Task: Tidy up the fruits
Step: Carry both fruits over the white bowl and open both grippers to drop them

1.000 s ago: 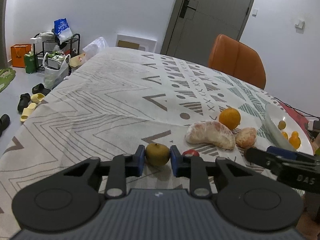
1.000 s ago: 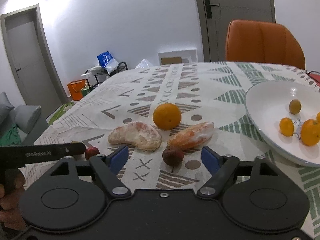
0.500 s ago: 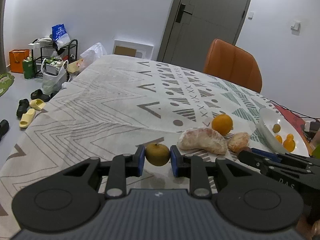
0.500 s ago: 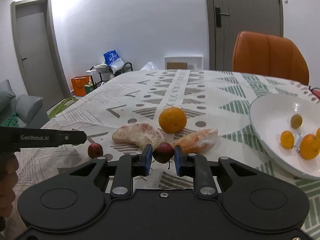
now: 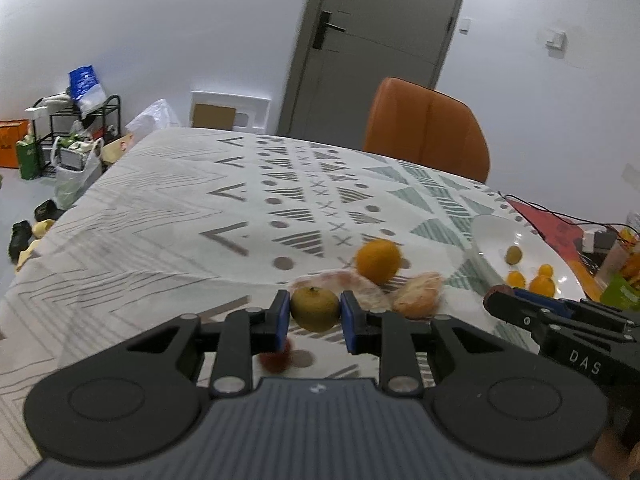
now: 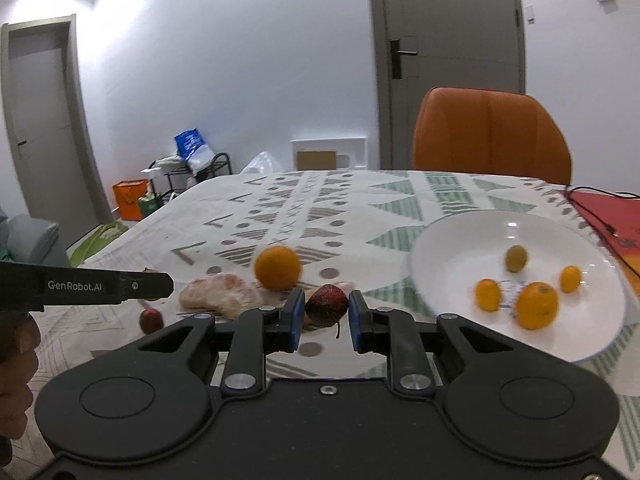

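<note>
Over on the left of the counter [image 5: 132, 216], the left gripper [image 5: 315, 316] is clamping its blue fingers [image 5: 280, 316] narrow on a yellow-green fruit [image 5: 315, 309], and it is riding clear above the patterned cloth. Directly beneath it, a small red fruit [image 6: 151, 319] is sitting loose on the cloth. Moving right, a peeled pomelo piece [image 6: 218, 294] is lying near the middle with its long axis running left to right, a whole orange [image 6: 277, 267] is resting just behind it, and a second peeled piece [image 5: 418, 295] is lying just beside that. Now the right gripper [image 6: 326, 316]: its fingers [image 6: 357, 316] are pinching a dark red fruit [image 6: 326, 305] between them, stem dangling down, also held off the cloth. Farthest right, the white bowl [image 6: 448, 240] is waiting with one greenish fruit [image 6: 516, 258] and three small oranges [image 6: 536, 305] already inside. Here is the relation that counts: the bowl is lying ahead and to the right of both loads, and the right gripper looks the nearer of the two, so its dark red fruit seems to have the shorter trip across, while the left one has to cross over the pomelo and orange cluster to reach the rim.
</note>
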### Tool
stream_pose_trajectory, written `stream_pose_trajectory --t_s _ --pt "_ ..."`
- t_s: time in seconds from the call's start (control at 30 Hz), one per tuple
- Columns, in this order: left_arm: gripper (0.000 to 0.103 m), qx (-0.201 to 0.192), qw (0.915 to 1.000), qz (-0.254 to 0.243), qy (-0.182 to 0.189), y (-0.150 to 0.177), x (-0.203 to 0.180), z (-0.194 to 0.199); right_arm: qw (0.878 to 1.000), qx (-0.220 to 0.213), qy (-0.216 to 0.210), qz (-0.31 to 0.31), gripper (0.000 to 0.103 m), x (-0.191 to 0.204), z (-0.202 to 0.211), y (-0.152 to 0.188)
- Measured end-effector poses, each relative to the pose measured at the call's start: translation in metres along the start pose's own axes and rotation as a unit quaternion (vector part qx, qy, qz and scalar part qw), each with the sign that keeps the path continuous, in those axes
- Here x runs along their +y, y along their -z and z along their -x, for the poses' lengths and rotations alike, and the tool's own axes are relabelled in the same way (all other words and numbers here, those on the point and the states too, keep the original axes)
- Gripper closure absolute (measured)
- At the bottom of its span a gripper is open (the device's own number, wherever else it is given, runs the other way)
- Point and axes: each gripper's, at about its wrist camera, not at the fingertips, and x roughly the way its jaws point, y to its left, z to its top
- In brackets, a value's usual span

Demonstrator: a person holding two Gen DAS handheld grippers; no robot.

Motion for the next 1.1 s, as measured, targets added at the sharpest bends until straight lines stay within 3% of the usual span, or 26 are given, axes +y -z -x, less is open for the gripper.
stream_pose_trajectory --t_s 0.53,1.1 --pt "0.078 -0.005 0.9983 -0.051 0.027 -0.009 -0.062 -0.009 0.998 -0.033 0.045 -0.037 0.081 -0.055 0.033 0.005" --pt "0.078 0.005 0.9957 -0.078 0.05 -0.011 -0.104 -0.031 0.993 -0.036 0.092 -0.071 0.081 -0.101 0.04 0.014"
